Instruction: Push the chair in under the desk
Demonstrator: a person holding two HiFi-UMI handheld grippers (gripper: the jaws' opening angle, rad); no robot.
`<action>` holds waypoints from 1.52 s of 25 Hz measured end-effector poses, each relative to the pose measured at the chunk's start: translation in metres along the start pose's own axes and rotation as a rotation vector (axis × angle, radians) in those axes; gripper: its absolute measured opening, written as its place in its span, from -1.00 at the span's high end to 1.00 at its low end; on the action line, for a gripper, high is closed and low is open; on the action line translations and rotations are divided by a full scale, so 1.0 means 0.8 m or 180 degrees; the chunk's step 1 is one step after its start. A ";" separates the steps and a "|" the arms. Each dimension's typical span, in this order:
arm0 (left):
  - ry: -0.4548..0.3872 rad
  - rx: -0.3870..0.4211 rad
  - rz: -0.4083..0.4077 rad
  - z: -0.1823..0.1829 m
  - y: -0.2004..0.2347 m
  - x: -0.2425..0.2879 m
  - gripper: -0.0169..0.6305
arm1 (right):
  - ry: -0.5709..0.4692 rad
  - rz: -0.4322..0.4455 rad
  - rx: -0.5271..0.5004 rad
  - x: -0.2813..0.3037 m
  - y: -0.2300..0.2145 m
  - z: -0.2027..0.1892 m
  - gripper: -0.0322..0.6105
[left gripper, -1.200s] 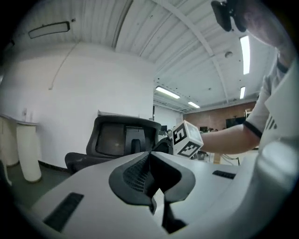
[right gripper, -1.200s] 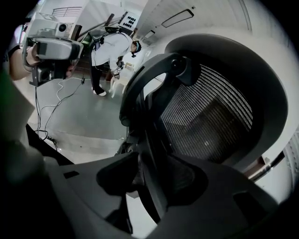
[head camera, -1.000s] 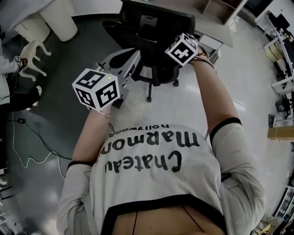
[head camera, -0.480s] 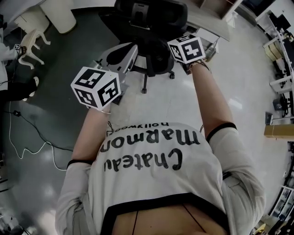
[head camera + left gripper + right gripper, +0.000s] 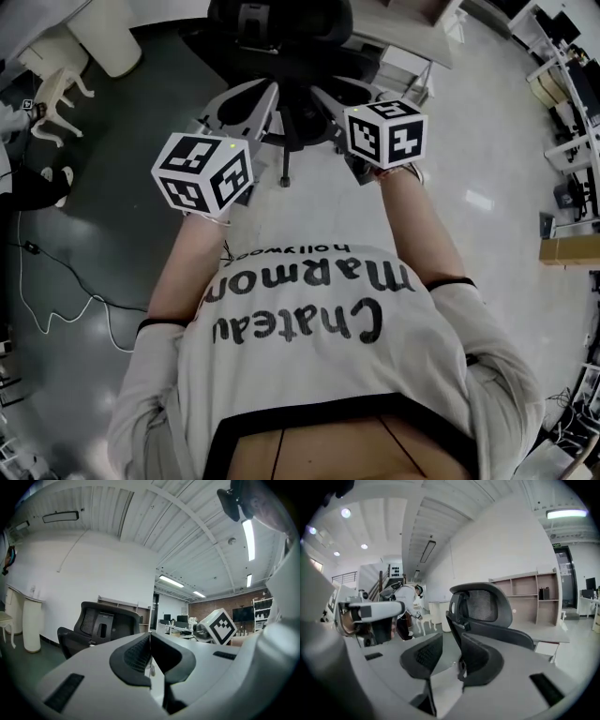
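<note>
While you faced it, the chair point(image 5: 281, 37) stood at 12 o'clock in the head view, just beyond both tools and apart from them, with its backrest toward you. The tabletop point(image 5: 408, 37) lay behind it at 1 o'clock. How far the seat sat under it, you could not tell.

Left tool point(image 5: 150, 637): jaws pressed fully together, nothing held.
Right tool point(image 5: 451, 649): jaws partway apart and just then closing, nothing between them.

Handling, as judged: the chair rode on a castered base point(image 5: 286, 173), so it was probably light to shove. It was likely to swivel if you pushed it off-centre. The backrest frame looked stiff and the mesh panel yielding.
Contact, as judged: the rigid backrest frame, one tool on either side, pressing rather than gripping.

Surface: the floor point(image 5: 525, 216) was pale and glossy at 3 o'clock and darker at 9 o'clock. A loose cable point(image 5: 56, 314) lay at 8 o'clock, well apart from the chair.
Room: a white bin point(image 5: 98, 33) stood at 11 o'clock, and open shelving point(image 5: 534, 595) stood behind the tabletop.
</note>
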State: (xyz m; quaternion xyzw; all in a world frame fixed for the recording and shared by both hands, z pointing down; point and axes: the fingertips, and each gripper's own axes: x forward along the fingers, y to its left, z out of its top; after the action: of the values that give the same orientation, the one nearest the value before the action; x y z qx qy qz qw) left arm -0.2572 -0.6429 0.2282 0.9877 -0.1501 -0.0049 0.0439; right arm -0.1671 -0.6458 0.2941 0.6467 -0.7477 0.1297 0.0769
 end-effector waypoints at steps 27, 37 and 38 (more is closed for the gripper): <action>-0.0103 -0.0001 0.0246 0.002 0.015 -0.004 0.89 | -0.0420 -0.0349 -0.0171 -0.041 0.009 0.036 0.87; -0.0092 -0.0058 0.0254 -0.011 0.026 -0.006 0.89 | -0.0396 -0.0372 -0.0084 -0.037 0.008 0.026 0.87; -0.0084 -0.0067 0.0246 -0.012 0.027 -0.006 0.89 | -0.0382 -0.0378 -0.0095 -0.036 0.009 0.025 0.87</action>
State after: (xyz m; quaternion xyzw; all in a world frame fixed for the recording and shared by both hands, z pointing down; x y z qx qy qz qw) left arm -0.2680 -0.6610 0.2396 0.9805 -0.1886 -0.0178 0.0524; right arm -0.1685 -0.6234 0.2660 0.6953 -0.7131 0.0748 0.0491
